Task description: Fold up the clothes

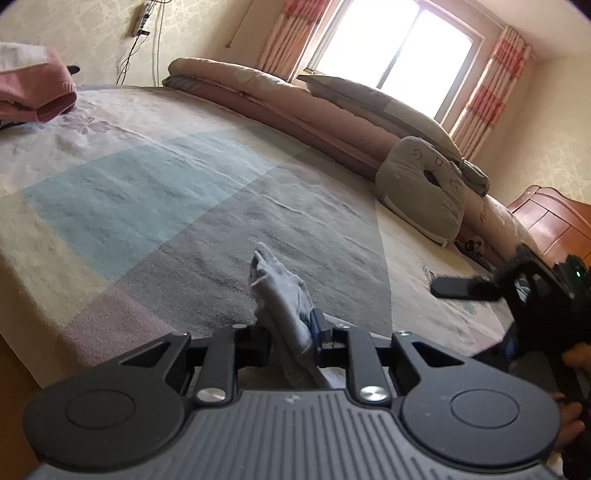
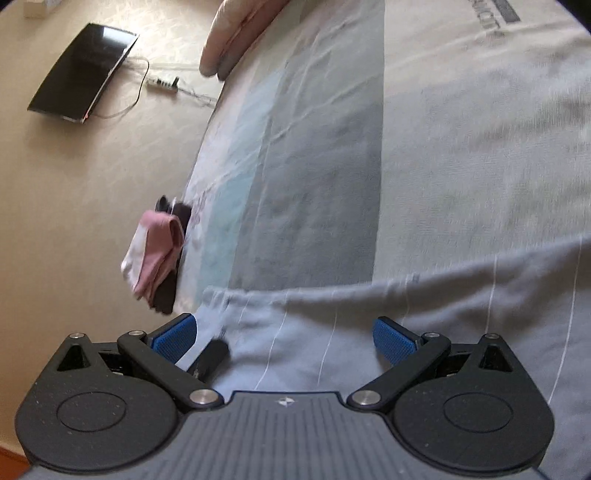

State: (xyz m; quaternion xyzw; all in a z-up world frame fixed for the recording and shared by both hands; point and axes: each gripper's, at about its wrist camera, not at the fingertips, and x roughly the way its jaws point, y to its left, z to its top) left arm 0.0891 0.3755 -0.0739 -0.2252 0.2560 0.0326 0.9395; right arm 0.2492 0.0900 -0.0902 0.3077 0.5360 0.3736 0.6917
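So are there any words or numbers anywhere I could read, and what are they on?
Dark lettering printed on the bedcover, far end, right wrist view: blurred and tilted, cannot be read.
Small emblem on the right gripper's body: a mark, no letters.
Small emblem on the left gripper's body: also no letters.
Nothing else bears any text.

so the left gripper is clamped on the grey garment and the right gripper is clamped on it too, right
Not quite. The left gripper is indeed shut on a bunch of the grey garment, but the right gripper is not clamped: the right wrist view shows its blue pads spread wide, with the cloth lying between them untouched.
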